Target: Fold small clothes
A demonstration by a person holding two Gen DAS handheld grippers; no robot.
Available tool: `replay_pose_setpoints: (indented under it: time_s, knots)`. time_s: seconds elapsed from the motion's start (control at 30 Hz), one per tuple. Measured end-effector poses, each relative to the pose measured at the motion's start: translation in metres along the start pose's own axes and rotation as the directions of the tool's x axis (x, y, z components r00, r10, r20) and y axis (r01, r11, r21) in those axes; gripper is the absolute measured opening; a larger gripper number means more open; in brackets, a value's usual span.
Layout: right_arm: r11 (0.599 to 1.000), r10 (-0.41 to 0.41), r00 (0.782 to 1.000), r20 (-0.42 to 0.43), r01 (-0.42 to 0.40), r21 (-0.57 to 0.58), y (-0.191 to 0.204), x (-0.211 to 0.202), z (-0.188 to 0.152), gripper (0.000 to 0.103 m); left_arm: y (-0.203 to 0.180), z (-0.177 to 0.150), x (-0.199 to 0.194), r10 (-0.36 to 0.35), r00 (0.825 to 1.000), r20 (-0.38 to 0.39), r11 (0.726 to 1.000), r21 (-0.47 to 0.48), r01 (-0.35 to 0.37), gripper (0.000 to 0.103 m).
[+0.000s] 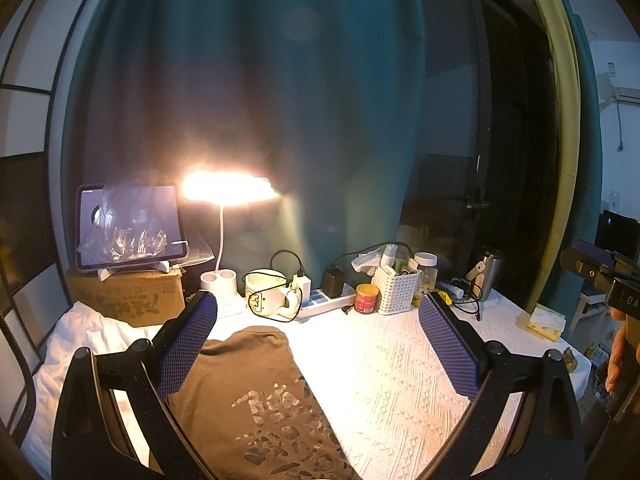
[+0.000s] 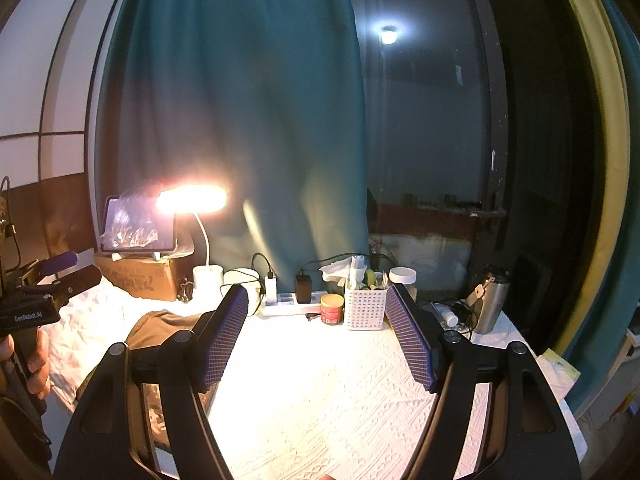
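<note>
White textured tablecloth [image 1: 400,368] under flat brown printed shirt [image 1: 256,400], left gripper [image 1: 318,308] and right gripper [image 2: 316,300] fingers apart, empty.

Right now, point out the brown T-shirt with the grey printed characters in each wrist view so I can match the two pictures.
Left wrist view: the brown T-shirt with grey printed characters lies flat at lower centre-left, partly between the open left gripper fingers.
Right wrist view: only its bunched upper edge shows at middle left, behind the right gripper's left finger.
Shared landmark: the red tin can beside the white perforated basket.
</note>
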State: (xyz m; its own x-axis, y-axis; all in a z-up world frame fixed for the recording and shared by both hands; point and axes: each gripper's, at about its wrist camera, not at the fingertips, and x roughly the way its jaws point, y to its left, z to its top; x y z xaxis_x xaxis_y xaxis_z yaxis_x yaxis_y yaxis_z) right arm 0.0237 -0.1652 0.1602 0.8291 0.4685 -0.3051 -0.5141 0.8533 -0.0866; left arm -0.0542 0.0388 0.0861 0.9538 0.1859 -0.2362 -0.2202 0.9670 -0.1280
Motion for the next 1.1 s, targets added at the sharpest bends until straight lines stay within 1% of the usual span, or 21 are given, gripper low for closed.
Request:
replay_pose_setpoints:
  time_s: [1.1]
  knots:
    - [1.0,-0.008,1.0,-0.006,0.008,0.016,-0.0078,-0.0001,-0.0058,0.075,-0.003,-0.0017,0.0035,-0.005,1.0,-0.008,1.0,0.012,0.005,0.1]
